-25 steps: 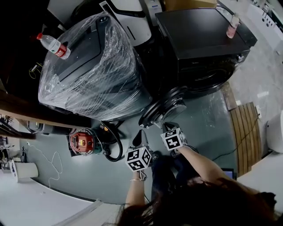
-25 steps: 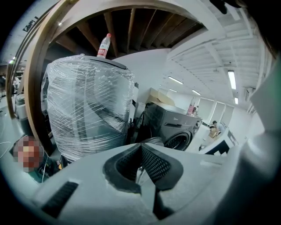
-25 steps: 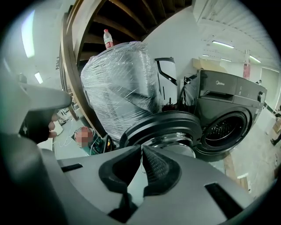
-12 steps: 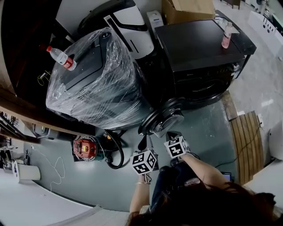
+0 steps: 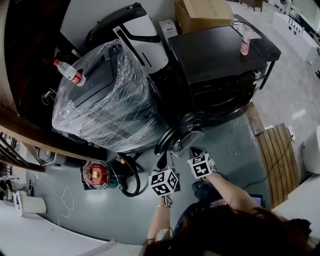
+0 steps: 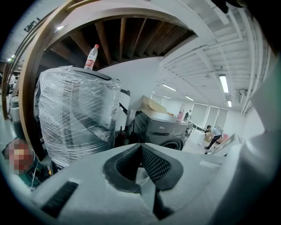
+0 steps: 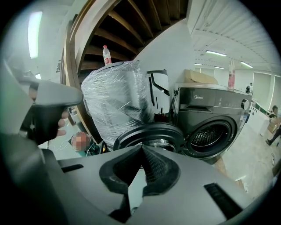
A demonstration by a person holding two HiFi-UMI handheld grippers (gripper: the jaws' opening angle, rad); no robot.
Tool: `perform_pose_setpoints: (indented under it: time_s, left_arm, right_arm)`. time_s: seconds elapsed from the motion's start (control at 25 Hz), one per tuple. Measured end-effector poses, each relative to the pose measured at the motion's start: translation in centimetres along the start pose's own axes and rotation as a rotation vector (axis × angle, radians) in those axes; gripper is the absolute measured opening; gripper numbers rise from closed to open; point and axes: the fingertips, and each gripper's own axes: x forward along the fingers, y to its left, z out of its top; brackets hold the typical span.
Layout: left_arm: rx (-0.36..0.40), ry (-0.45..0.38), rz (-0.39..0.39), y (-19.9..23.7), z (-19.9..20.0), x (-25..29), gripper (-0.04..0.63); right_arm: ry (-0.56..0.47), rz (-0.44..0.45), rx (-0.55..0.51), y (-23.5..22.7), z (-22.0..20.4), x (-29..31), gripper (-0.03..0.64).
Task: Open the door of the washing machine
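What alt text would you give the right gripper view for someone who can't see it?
A dark washing machine stands with its round door swung wide open, drum showing. The right gripper, jaws shut and empty, points toward it; a plastic-wrapped appliance stands to the left.

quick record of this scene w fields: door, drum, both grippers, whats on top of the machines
door: open, swung wide from the washer
drum: exposed, seen through the opening
left gripper: jaws together, nothing held
right gripper: jaws together, nothing held, facing the door
on washer: pink bottle, upright
beside washer: wrapped appliance
on wrapped appliance: water bottle, lying down
behind washer: box
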Motion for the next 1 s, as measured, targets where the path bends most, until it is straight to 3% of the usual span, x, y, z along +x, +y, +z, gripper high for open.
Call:
perform_pose_setpoints:
  time_s: [0.6,1.0]
  left_arm:
    - [0.061,-0.054,-0.081,-2.7,1.3,-6.5,0.012]
    - [0.059,-0.080,-0.082,-3.6,1.4,-11.4,0.012]
  right_arm:
    - [-0.162,-0.078,-0.006,1.7,2.0,-9.5,0.000]
    - [-0.228,-0.106,-0.020,3.6,2.6,-14.7,0.000]
